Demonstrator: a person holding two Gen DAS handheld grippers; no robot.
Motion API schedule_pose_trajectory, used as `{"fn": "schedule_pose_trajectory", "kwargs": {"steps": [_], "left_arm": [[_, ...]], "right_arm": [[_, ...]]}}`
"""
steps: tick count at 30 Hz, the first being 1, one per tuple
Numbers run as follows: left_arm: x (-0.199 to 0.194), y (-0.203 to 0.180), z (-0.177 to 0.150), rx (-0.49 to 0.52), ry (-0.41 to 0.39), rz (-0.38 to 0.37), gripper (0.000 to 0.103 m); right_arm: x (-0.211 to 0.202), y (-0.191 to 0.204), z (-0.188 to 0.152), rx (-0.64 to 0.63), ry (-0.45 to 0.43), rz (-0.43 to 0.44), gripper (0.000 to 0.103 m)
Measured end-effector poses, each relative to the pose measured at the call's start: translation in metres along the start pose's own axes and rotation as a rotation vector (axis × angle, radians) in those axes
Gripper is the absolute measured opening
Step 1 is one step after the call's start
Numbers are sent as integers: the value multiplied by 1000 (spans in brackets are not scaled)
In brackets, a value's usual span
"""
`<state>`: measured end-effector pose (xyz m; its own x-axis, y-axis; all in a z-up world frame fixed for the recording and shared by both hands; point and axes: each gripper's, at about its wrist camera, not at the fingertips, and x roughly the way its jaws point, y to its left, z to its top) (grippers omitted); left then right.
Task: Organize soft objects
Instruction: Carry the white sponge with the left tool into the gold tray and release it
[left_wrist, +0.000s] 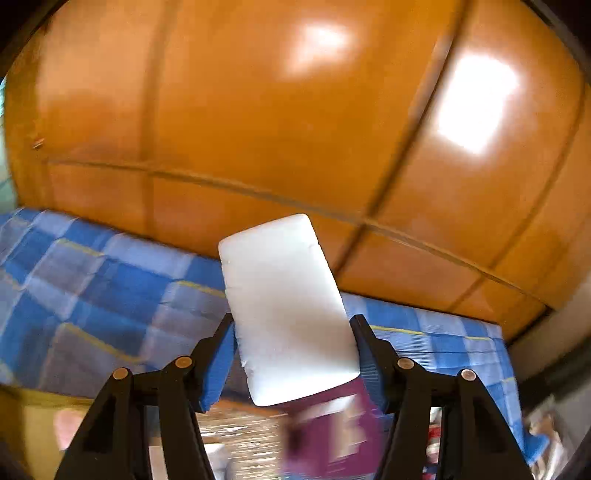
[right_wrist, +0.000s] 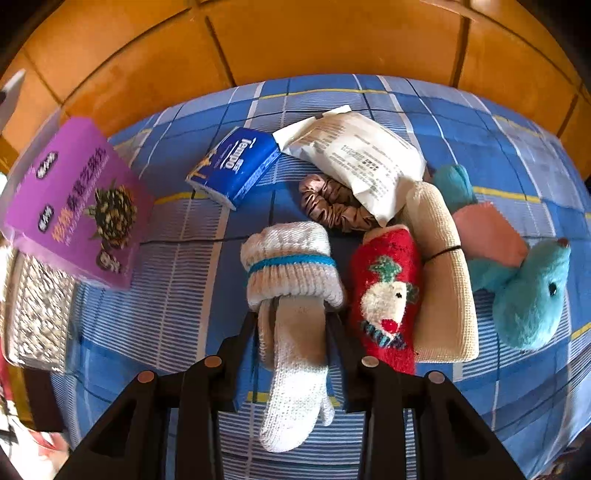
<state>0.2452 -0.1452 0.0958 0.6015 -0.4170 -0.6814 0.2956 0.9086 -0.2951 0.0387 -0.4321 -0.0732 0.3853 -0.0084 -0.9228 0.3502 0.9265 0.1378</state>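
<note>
1. A white sponge block (left_wrist: 286, 310) is being pinched between the blue pads of the left gripper (left_wrist: 291, 334); the block is being held tilted, raised in front of an orange wooden panel (left_wrist: 258, 110), with the blue plaid bedcover (left_wrist: 92, 288) lying below and behind it.
2. A blurred purple shape (left_wrist: 332, 435) is being shown just under the sponge in the left wrist view; what it is cannot be told from there.
3. A white knitted glove (right_wrist: 291, 332) with a blue-striped cuff is being gripped by the right gripper (right_wrist: 291, 332), its fingers closed against the glove's narrow middle, the cuff pointing far and the fingertips hanging near.
4. On the plaid bedcover (right_wrist: 147, 314), just right of the glove, a red reindeer sock (right_wrist: 384, 295) and a cream rolled cloth (right_wrist: 443, 277) are being shown side by side, touching.
5. Farther right, a teal plush toy (right_wrist: 528, 291) is being shown lying on the cover.
6. On the far side, a blue tissue pack (right_wrist: 236, 166), a white packet (right_wrist: 358, 158) and a brown scrunchie (right_wrist: 332, 206) are being shown, the packet overlapping the scrunchie.
7. At the left, a purple box (right_wrist: 77, 206) is being shown tilted.
</note>
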Motion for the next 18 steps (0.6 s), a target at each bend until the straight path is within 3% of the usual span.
{"fn": "schedule_pose_trajectory", "kwargs": {"steps": [5,10,18], "left_arm": [[-31,78,-23,-71,-11,50,61],[-77,145,-75,-125,-15,86,62],[-96,219,-163,-223,78,154,62]], "right_arm": [[10,8,0,-48,25,-43,32],[14,15,-1,-76,23,-71,32],[18,21,-9,-100,4,-102,33]]}}
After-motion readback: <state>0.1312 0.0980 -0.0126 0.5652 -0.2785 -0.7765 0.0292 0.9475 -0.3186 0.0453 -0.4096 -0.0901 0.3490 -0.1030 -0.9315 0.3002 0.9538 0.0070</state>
